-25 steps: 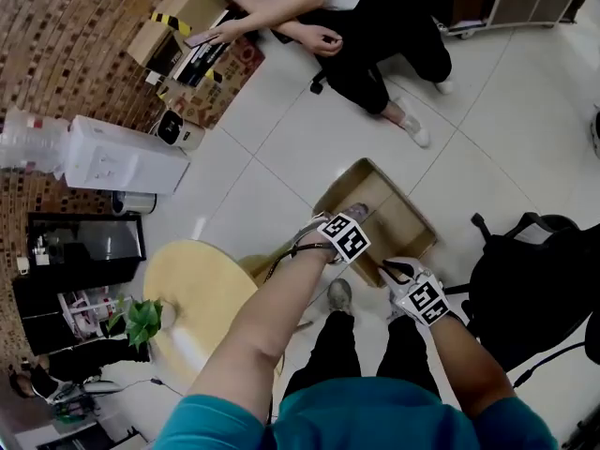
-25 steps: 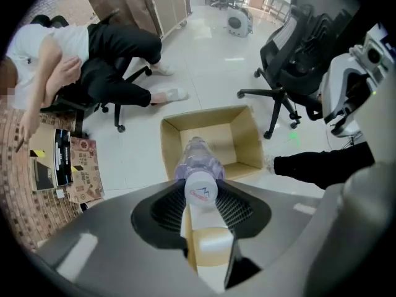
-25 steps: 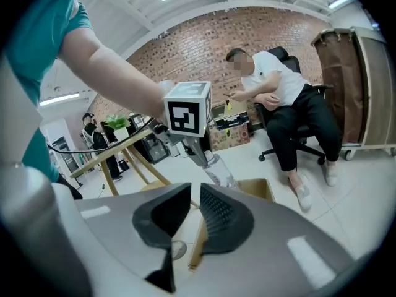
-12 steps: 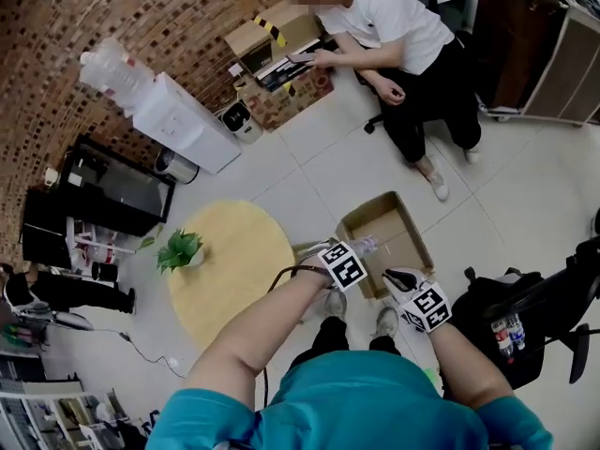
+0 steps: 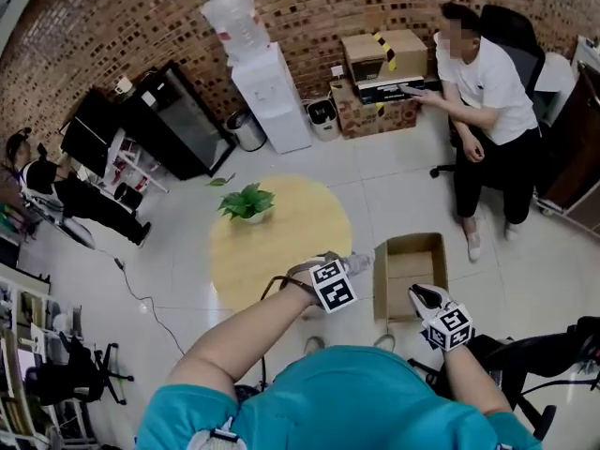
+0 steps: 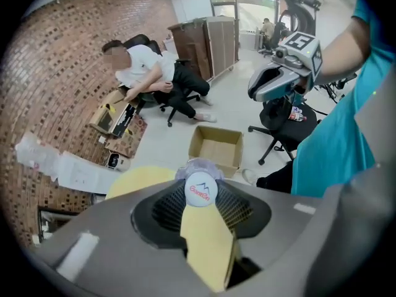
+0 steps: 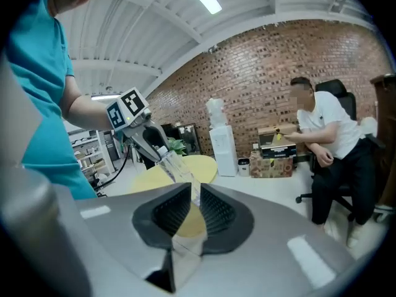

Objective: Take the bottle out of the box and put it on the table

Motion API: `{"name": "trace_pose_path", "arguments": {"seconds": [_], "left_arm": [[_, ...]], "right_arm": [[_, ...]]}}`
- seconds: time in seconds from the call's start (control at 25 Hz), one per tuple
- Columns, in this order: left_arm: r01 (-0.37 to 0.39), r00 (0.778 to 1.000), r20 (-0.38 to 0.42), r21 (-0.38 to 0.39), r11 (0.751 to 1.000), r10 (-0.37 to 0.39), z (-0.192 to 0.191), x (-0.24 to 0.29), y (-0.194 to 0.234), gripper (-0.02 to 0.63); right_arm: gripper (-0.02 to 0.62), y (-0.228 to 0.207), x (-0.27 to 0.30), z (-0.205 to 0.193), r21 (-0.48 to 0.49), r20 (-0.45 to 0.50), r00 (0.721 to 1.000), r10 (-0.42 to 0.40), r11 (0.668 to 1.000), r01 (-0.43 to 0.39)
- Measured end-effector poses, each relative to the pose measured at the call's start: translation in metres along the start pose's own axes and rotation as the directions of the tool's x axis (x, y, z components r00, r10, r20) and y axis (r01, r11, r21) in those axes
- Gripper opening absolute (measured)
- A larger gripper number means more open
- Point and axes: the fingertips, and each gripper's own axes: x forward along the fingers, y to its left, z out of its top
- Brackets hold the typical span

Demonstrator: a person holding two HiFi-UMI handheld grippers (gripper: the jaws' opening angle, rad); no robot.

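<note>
Beside the round yellow table [image 5: 281, 242], the left gripper [image 5: 339, 272] pinches a clear water bottle [image 5: 358, 264] near its white cap, held outside the open cardboard box [image 5: 411, 275]. The right gripper [image 5: 422, 296] is empty, jaws slightly apart.

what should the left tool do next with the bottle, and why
Probably carry the bottle sideways over the round yellow table and lower it there. The left tool is shut on its cap, the box on the floor looks empty, and the bottle hangs near the table's edge, not yet on it.
</note>
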Motion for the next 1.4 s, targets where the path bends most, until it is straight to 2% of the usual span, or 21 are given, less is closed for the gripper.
{"name": "trace_pose_path", "arguments": {"seconds": [0.16, 0.44, 0.64, 0.8, 1.08, 1.24, 1.4], "left_arm": [[-0.058, 0.996, 0.058, -0.075, 0.996, 0.062, -0.045, -0.049, -0.012, 0.153], [-0.078, 0.987, 0.13, -0.138, 0.987, 0.096, -0.181, -0.144, -0.006, 0.153], [-0.092, 0.983, 0.144, -0.165, 0.982, 0.116, -0.281, -0.181, 0.016, 0.153], [-0.076, 0.985, 0.141, -0.183, 0.98, 0.103, -0.347, -0.184, 0.04, 0.153], [-0.017, 0.989, 0.143, -0.211, 0.977, 0.048, -0.408, -0.138, 0.072, 0.153], [0.039, 0.988, 0.156, -0.243, 0.969, -0.001, -0.415, -0.125, 0.097, 0.153], [0.071, 0.989, 0.143, -0.238, 0.969, -0.037, -0.41, -0.109, 0.106, 0.153]], "right_arm": [[0.044, 0.033, 0.021, 0.001, -0.034, 0.001, 0.998, 0.063, 0.997, -0.063], [0.044, 0.152, 0.123, 0.043, -0.125, -0.011, 0.991, 0.134, 0.983, -0.135], [0.044, 0.221, 0.194, 0.058, -0.141, -0.049, 0.991, 0.128, 0.981, -0.134], [0.046, 0.265, 0.24, 0.057, -0.145, -0.087, 0.989, 0.124, 0.98, -0.135], [0.044, 0.299, 0.289, 0.014, -0.13, -0.171, 0.981, 0.095, 0.984, -0.118], [0.044, 0.302, 0.31, 0.012, -0.107, -0.205, 0.975, 0.086, 0.988, -0.11], [0.045, 0.296, 0.318, 0.009, -0.098, -0.224, 0.972, 0.073, 0.991, -0.096]]}}
